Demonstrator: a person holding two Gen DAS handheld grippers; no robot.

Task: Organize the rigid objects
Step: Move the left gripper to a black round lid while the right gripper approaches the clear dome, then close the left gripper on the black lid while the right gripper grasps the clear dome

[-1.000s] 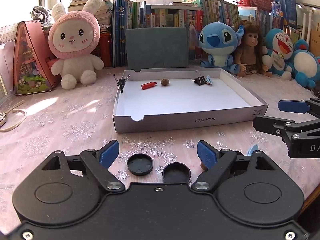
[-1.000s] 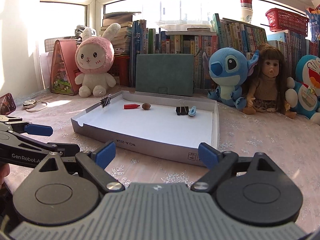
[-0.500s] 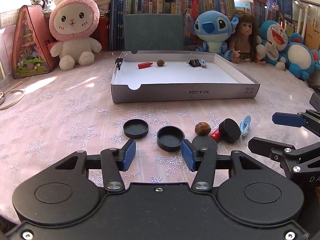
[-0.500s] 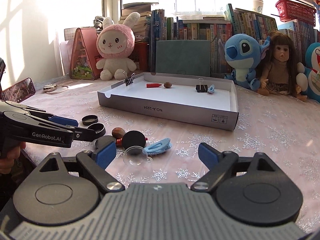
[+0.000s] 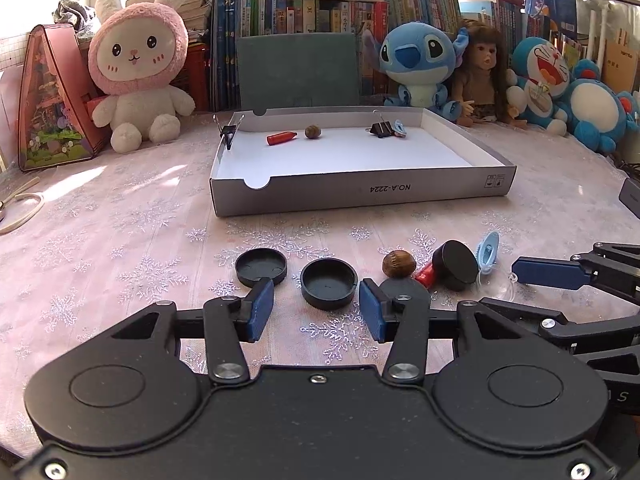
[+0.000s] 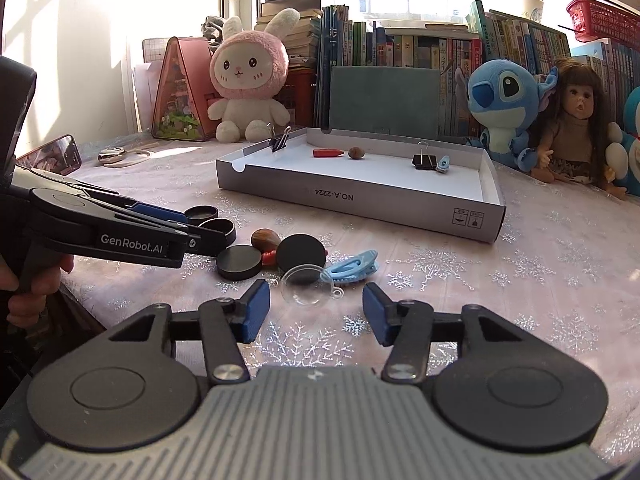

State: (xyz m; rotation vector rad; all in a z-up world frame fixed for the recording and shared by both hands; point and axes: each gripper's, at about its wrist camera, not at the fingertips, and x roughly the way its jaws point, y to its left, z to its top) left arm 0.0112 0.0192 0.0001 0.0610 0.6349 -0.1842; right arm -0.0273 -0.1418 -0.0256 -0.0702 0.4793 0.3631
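My left gripper (image 5: 316, 312) is open and empty, low over the table just behind a black cap (image 5: 329, 283); a second black cap (image 5: 261, 267) lies to its left. A brown nut (image 5: 398, 263), a red piece (image 5: 425, 275), a black disc (image 5: 456, 265) and a blue clip (image 5: 487, 249) lie to the right. My right gripper (image 6: 314, 316) is open and empty, just behind a clear dome (image 6: 306, 288) and the blue clip (image 6: 352, 267). The white box (image 5: 360, 194) holds a red piece (image 5: 281, 137), a nut (image 5: 312, 131) and binder clips (image 5: 381, 128).
Plush toys, a doll (image 6: 576, 120) and books line the back edge. A pink house-shaped case (image 5: 52, 100) stands at the back left. A phone (image 6: 52, 156) and a cord (image 5: 20, 208) lie at the left. A green folder (image 5: 298, 72) stands behind the box.
Both grippers have pulled back from the box and come down toward the loose pieces at the table's front. The jaws of both have narrowed but stay open.
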